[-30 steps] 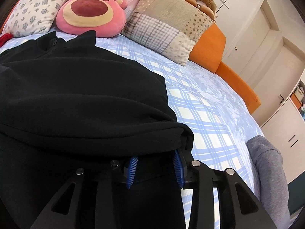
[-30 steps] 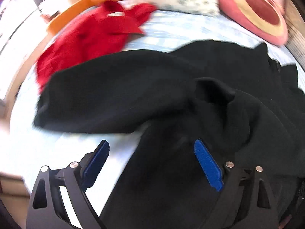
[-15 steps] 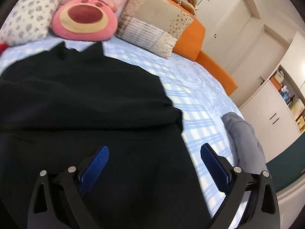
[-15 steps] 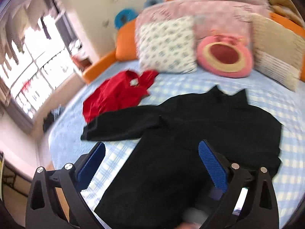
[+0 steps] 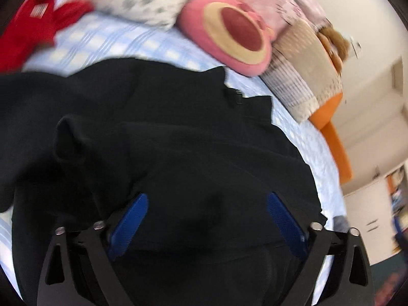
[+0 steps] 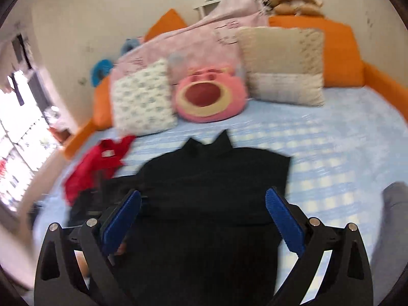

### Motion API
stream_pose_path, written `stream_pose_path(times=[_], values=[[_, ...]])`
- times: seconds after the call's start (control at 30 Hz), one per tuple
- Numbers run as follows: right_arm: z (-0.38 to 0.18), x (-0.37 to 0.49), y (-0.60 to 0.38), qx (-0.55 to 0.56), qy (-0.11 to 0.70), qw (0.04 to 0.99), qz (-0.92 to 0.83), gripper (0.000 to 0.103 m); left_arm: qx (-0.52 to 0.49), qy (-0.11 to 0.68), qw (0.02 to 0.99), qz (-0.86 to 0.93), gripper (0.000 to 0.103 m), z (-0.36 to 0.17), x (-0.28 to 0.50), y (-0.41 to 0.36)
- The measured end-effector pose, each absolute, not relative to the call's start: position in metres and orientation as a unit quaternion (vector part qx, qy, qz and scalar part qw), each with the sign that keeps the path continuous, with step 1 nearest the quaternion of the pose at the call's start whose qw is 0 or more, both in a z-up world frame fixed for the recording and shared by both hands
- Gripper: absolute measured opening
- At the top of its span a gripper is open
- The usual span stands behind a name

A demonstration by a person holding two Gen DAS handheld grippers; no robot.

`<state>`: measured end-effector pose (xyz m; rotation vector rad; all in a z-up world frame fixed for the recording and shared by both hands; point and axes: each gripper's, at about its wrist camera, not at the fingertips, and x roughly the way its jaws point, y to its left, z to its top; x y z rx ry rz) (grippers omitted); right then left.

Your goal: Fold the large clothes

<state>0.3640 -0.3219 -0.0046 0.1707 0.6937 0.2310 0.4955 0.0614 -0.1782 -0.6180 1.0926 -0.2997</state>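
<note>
Released since the earlier frame, the black garment (image 6: 214, 178) is now seen lying flat on the bed (image 6: 331, 137), one sleeve folded across its body. Its long axis runs from the collar by the pillows down toward both tongs. The left tongs (image 5: 206, 219), whose jaws have just been opening and then easing in, stand wide just above the cloth, gripping nothing. The right tongs (image 6: 204, 216) are held wide and empty, farther back. A red garment (image 6: 94, 168) lies beside it, near the window side; a pink plush cushion (image 6: 209, 97) is propped at the head.
</note>
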Motion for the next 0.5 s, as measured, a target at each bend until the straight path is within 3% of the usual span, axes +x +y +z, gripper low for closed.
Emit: stream_pose_path(times=[0.07,0.13,0.5], values=[[-0.03,0.377,-0.316,0.067,0.358,0.926,0.097,0.06,-0.281,0.502,0.804,-0.151,0.083,-0.185,0.495,0.067],[-0.062,0.395,-0.317,0.081,0.386,0.915,0.089,0.048,-0.253,0.497,0.815,-0.157,0.083,-0.185,0.493,0.063],[-0.172,0.439,-0.335,0.101,0.46,0.882,-0.016,0.044,-0.217,0.45,0.848,-0.175,0.093,-0.187,0.468,0.045]])
